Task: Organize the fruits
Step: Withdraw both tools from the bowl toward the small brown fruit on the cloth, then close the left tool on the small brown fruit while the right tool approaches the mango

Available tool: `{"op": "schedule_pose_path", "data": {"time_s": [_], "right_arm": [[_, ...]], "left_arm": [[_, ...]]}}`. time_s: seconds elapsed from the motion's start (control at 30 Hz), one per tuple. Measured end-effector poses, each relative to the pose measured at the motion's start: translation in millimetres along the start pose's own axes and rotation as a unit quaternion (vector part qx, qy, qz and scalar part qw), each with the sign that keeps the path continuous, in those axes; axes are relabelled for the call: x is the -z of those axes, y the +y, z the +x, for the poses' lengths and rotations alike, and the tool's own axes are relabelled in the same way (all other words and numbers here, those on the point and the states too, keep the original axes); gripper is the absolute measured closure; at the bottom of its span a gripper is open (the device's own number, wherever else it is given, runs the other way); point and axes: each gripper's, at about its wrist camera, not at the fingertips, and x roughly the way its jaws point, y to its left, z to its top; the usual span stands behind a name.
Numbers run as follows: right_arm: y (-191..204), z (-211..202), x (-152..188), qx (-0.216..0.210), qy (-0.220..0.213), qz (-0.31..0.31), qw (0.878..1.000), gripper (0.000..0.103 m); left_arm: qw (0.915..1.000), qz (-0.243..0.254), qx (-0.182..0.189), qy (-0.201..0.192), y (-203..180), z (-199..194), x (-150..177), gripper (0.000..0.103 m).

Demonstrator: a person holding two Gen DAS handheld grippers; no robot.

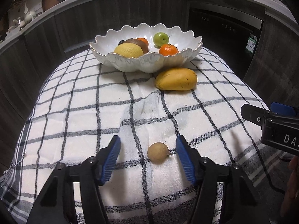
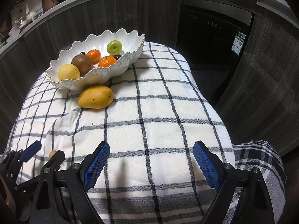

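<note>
Your left gripper (image 1: 148, 154) hangs low over the checked cloth (image 1: 93, 112) with its jaws wide. A small brown round fruit (image 1: 158, 152) lies on the cloth between them, nearer the right-hand jaw, touching neither. In the right wrist view only a sliver of that fruit (image 2: 52, 153) shows, at 9 o'clock, behind the left gripper's fingers.

Your right gripper (image 2: 151, 165) also has its jaws wide, with nothing between them but cloth (image 2: 158, 102). In the left wrist view it enters at 3 o'clock, well apart from the small fruit.

The white scalloped bowl (image 1: 145, 63) sits on the worktop at 12 o'clock in the left wrist view and at 10 o'clock in the right (image 2: 119, 67). It holds a lemon (image 1: 128, 50), a kiwi (image 1: 138, 44), two tangerines, one near the front rim (image 1: 168, 49) and one behind the kiwi (image 1: 143, 40), a green apple (image 1: 160, 39), and a small dark fruit (image 2: 117, 56) that I cannot identify.

A yellow mango (image 1: 176, 79) lies on the cloth outside the bowl, just beside its front wall; whether it touches the wall I cannot tell.
</note>
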Motion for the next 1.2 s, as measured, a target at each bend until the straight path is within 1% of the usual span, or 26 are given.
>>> {"op": "schedule_pose_path", "data": {"time_s": [0.07, 0.23, 0.4, 0.47, 0.53, 0.73, 1.0, 1.2], "right_arm": [[-1, 1, 0, -0.001, 0.001, 0.002, 1.0, 0.011], [-1, 2, 0, -0.003, 0.003, 0.004, 1.0, 0.011], [-3, 2, 0, -0.007, 0.004, 0.009, 1.0, 0.011], [-3, 2, -1, -0.008, 0.005, 0.011, 1.0, 0.011], [-4, 3, -1, -0.009, 0.006, 0.013, 1.0, 0.011], [-4, 2, -1, -0.01, 0.005, 0.013, 1.0, 0.011], [-6, 1, -2, -0.011, 0.002, 0.016, 1.0, 0.011], [-5, 0, -2, -0.011, 0.001, 0.015, 1.0, 0.011]], "left_arm": [[1.0, 0.003, 0.005, 0.004, -1, 2, 0, 0.055], [0.9999, 0.006, 0.01, 0.011, -4, 7, 2, 0.058], [0.9997, 0.009, 0.016, 0.013, -7, 8, 3, 0.066], [0.9996, 0.01, 0.021, 0.014, -8, 7, 4, 0.073], [0.9996, 0.012, 0.023, 0.014, -9, 7, 4, 0.076], [0.9995, 0.007, 0.028, 0.015, -6, 3, 5, 0.076], [0.9997, -0.003, 0.022, -0.008, 0, -12, -2, 0.076], [0.9995, -0.011, 0.024, -0.017, 4, -19, -7, 0.076]]}}
